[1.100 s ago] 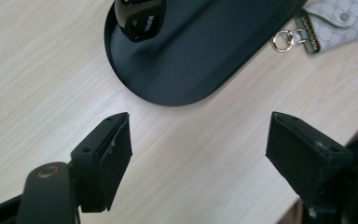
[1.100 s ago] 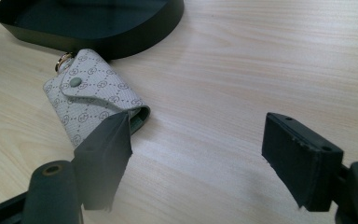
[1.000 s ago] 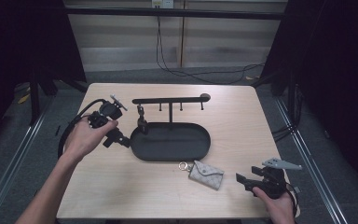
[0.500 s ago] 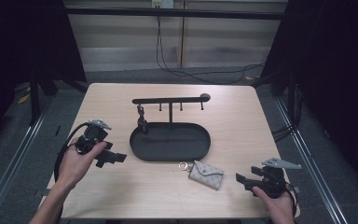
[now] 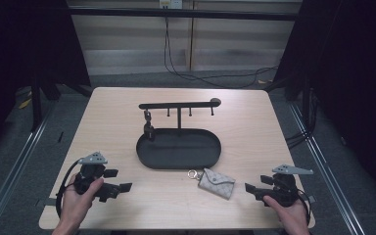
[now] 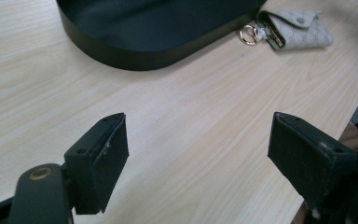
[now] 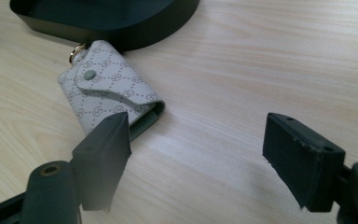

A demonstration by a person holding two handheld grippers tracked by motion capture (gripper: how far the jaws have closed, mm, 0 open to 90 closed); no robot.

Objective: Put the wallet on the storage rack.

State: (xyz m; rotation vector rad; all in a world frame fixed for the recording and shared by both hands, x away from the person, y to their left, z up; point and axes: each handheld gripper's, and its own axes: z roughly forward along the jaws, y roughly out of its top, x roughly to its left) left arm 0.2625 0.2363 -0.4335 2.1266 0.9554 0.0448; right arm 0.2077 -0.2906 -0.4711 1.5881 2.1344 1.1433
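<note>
Monogrammed key pouch [image 5: 217, 183] lies flat on the desk [image 5: 254, 132], gold ring [image 5: 193, 174] toward the black oval tray [image 5: 178, 161], just in front of the tray's near rim (flap snapped shut). Right tongs [image 5: 248, 187] sit low near the pouch's right, their jaws having just opened wider, nothing between them, pouch just ahead of one jaw. Left tongs [image 5: 126, 186] open and empty over bare desk at the near-left, well apart from the pouch; hook rack [image 5: 178, 105] stands at the tray's back.
</note>
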